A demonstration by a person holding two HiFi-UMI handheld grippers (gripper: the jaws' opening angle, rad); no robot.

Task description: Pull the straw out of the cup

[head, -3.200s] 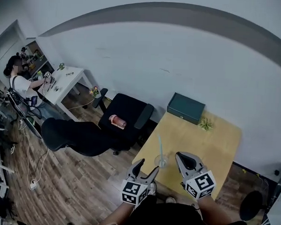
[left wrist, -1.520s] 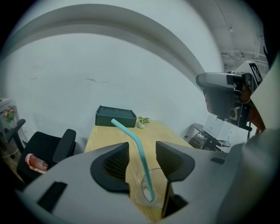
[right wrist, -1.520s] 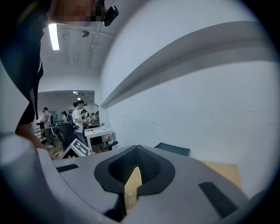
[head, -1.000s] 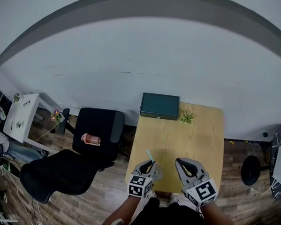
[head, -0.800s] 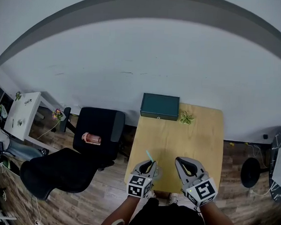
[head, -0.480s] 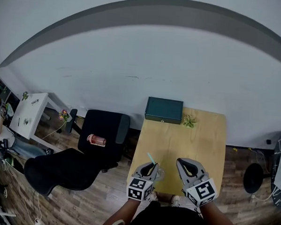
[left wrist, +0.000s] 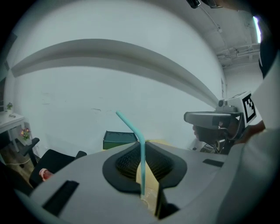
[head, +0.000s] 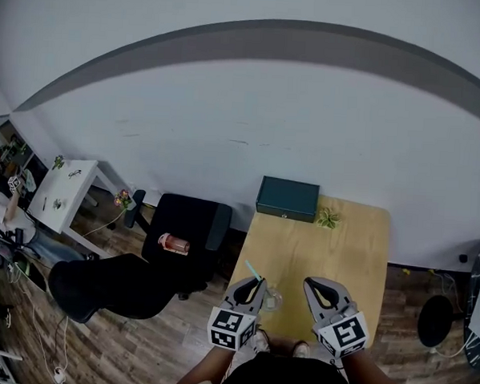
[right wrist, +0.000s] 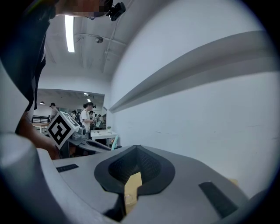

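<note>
Left gripper [left wrist: 142, 146] was clamped on the teal straw [left wrist: 141, 170]. Jaws were nearly together, with the pads pressing the stem below its bend. Straw stood roughly upright in the grip. Above the bend, the short top leg slanted up and left in the left gripper view. Its lower end showed just under the pads with something clear and glassy beneath it. Couldn't tell from that view whether the end was inside the cup or out of it.

In the head view, the clear cup [head: 273, 299] sat on the wooden table [head: 333, 248] near its front edge. It was just beside the left gripper's tips, between the two grippers. Straw top poked out up and left past those tips. The stretch between the grip and the cup was hidden by the gripper body.

Right gripper [right wrist: 138, 148] was closed tip to tip with nothing between the jaws. Only a strip of tabletop showed through the slit lower down. It was held near the front table edge, right of the cup and not touching it.

A dark green box [head: 288, 198] stood at the far table edge by the wall, with a small green plant [head: 328, 218] just to its right. A black chair [head: 186, 228] stood left of the table with a pinkish-red object [head: 174, 244] on its seat. A white side table [head: 67, 190] stood further left.
</note>
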